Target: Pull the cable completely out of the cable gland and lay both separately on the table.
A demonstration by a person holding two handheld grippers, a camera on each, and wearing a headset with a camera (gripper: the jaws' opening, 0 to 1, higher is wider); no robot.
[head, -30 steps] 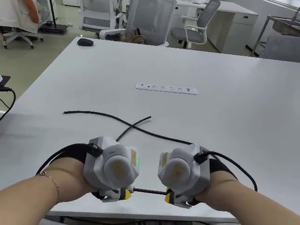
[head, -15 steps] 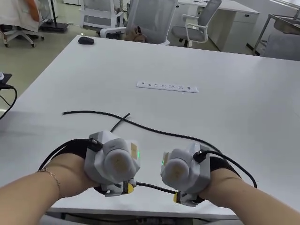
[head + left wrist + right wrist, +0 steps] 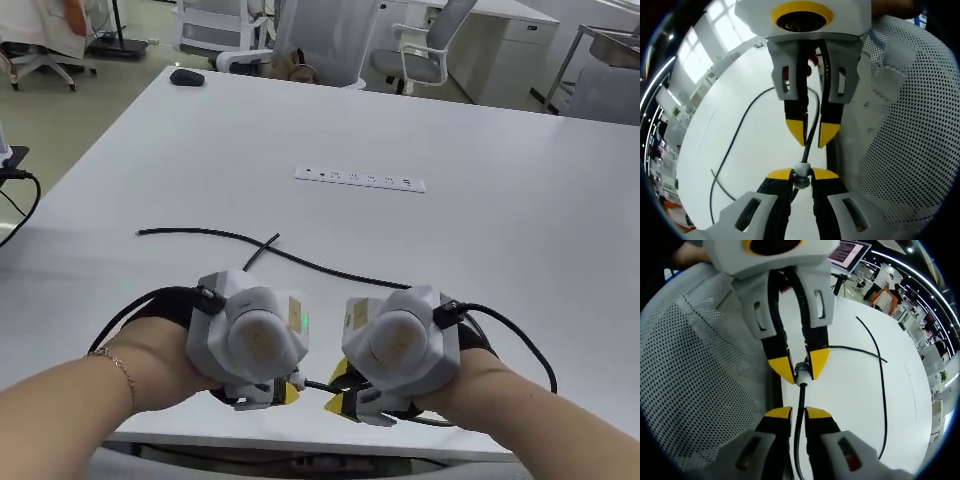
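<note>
Cable gland (image 3: 801, 171) is shown pinched between the yellow-tipped jaws of the left gripper (image 3: 801, 176), held over the near edge of the white table (image 3: 500, 230), at 6 o'clock in the head view. The black cable (image 3: 800, 392) is seen to leave the gland and to run straight between the jaws of the right gripper (image 3: 798, 414), which are pressed onto it just beside the gland. In the left gripper view this gripper enters from 12 o'clock. The two grippers are thus set nose to nose, with a short stretch of cable between them. A long run of black cable is laid across the table toward 11 o'clock, and a white power strip (image 3: 360, 181) lies well beyond at 12 o'clock. The step in hand is judged to be the withdrawal of the cable, which is not yet freed from the gland. For the next move the grippers would need to be drawn apart along the cable's line with the gland clamped. A fresh grip nearer the gland may be required, since the length left threaded cannot be told.
</note>
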